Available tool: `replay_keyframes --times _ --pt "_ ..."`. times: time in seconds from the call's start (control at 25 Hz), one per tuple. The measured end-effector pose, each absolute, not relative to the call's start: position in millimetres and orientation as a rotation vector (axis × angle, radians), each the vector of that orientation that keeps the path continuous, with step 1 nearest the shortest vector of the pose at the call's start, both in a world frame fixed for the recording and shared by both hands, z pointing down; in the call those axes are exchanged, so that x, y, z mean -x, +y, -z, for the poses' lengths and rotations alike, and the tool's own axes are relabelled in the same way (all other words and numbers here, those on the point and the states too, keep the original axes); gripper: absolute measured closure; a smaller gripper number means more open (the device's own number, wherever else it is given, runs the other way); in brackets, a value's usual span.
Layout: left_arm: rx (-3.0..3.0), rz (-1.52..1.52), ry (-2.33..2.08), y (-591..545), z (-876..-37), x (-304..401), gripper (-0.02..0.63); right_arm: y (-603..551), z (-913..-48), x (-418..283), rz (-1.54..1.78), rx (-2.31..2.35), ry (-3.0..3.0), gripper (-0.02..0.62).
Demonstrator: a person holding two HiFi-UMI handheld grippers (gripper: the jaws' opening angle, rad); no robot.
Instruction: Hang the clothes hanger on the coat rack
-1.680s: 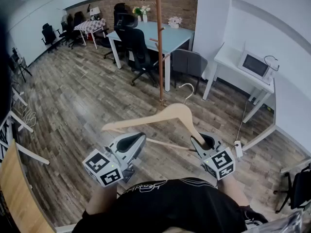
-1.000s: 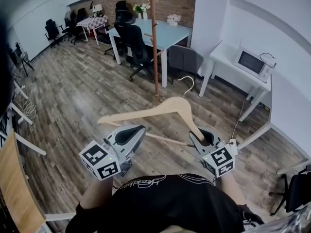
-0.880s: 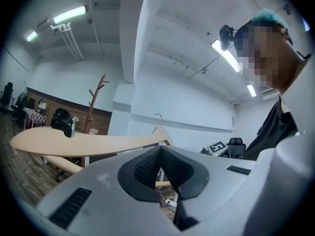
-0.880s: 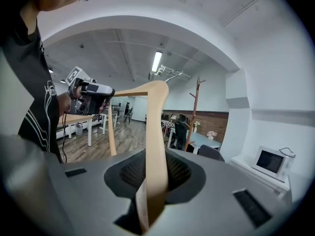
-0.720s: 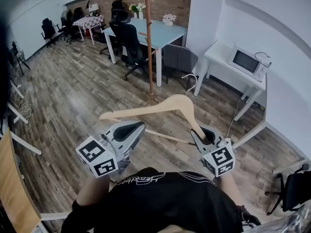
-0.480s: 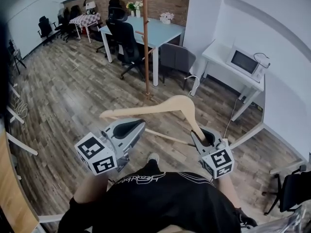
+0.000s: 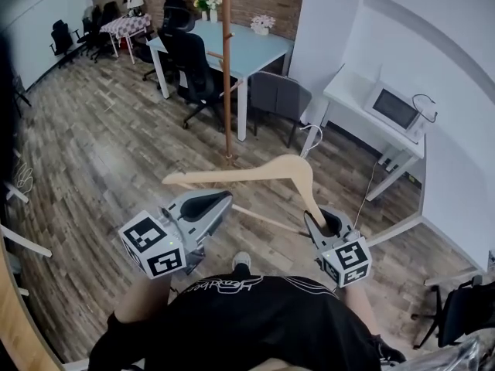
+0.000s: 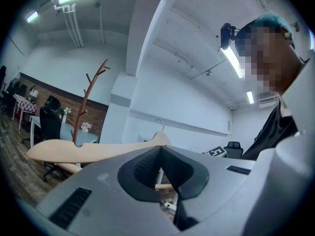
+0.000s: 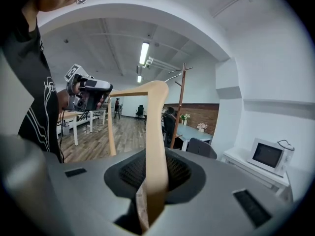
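One coat rack (image 7: 227,68) on plank floor (image 7: 93,161), brick wall (image 7: 267,6) behind.

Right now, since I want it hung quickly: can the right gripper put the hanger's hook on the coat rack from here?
Probably not yet. The right gripper grips the hanger, but its hook is well short of the coat rack. Only floor lies between, so stepping closer should do.

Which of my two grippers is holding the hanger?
The right gripper: its jaws clamp one end of the wooden hanger. The left gripper is shut on nothing.
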State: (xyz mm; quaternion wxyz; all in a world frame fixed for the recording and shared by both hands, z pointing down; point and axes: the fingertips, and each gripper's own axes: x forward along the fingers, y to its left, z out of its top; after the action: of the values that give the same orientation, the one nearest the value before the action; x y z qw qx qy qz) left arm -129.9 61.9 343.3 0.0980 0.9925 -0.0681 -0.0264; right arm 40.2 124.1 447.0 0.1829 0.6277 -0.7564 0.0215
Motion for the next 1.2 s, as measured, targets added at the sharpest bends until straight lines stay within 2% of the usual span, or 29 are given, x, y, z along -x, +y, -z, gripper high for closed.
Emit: replay_keyframes --times 0.56,1.2 --pt "-2.849 0.168 -0.278 -177.6 -344.8 66.7 0.598 -105.8 -443.0 -121.0 -0.043 -1.738 -2.076 0.489" --pt "-2.787 0.129 -0.428 -276.1 -362.6 24.6 0.598 -229.0 -456.1 -166.5 -0.024 -1.600 -2.165 0.489"
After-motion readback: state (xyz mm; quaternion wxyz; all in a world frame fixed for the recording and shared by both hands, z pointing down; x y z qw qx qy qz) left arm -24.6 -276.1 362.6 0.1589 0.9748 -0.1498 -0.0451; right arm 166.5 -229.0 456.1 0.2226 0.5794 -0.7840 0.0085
